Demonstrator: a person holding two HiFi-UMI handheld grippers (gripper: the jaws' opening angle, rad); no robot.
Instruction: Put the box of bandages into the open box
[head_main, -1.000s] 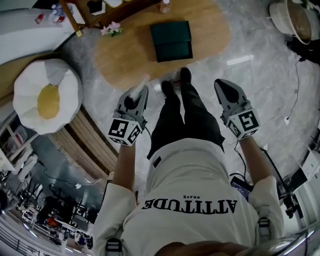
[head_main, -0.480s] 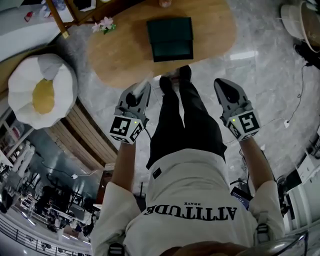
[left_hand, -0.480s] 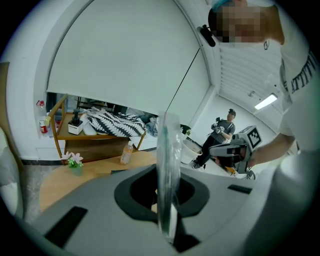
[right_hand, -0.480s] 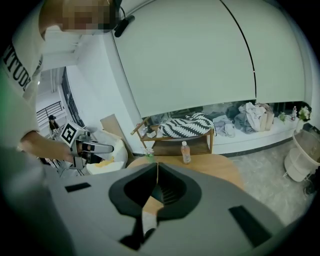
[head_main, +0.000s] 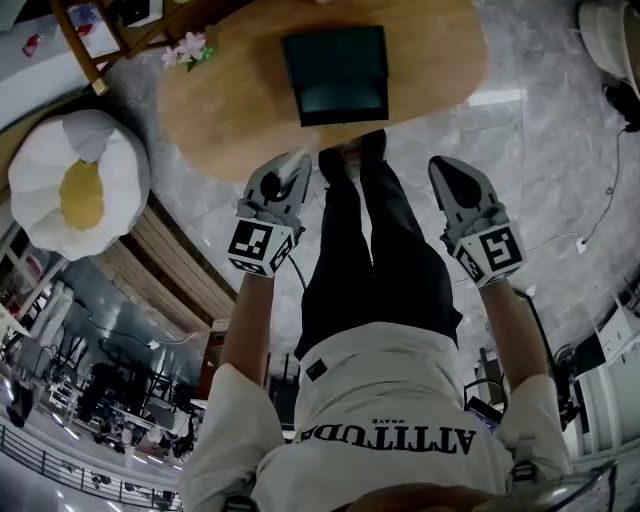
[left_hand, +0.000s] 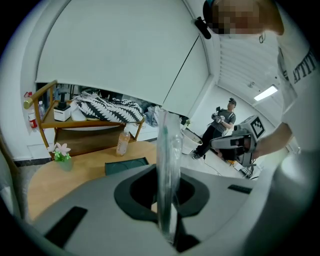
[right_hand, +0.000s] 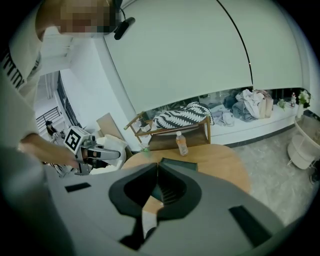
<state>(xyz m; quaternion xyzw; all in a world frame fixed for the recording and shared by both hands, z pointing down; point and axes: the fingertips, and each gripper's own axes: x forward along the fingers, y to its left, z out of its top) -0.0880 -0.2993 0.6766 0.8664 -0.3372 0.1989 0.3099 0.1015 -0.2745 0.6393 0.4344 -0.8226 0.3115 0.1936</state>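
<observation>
The left gripper view shows the left gripper (left_hand: 167, 212) with its jaws almost together, pinching a thin, clear plastic pack (left_hand: 167, 150) that stands edge-on and upright between the pads. I take this to be the box of bandages, though its contents cannot be read. In the head view the pack pokes out beyond the jaws towards the near edge of the oval wooden table (head_main: 225, 115). The square dark green open box (head_main: 335, 72) lies well beyond it, near the table's far side. The right gripper (head_main: 455, 182) hangs over the floor on the right with its jaws closed and nothing between them.

The main risk is the grip itself. The pack looks slick and thin, and only one end is pinched, so a quick swing forward could make it pivot or slide out before it reaches the open box. A long reach also remains, and releasing early would drop the pack on the bare table. If the pack arrives tilted, its free end could catch the rim of the open box and tip outside.
</observation>
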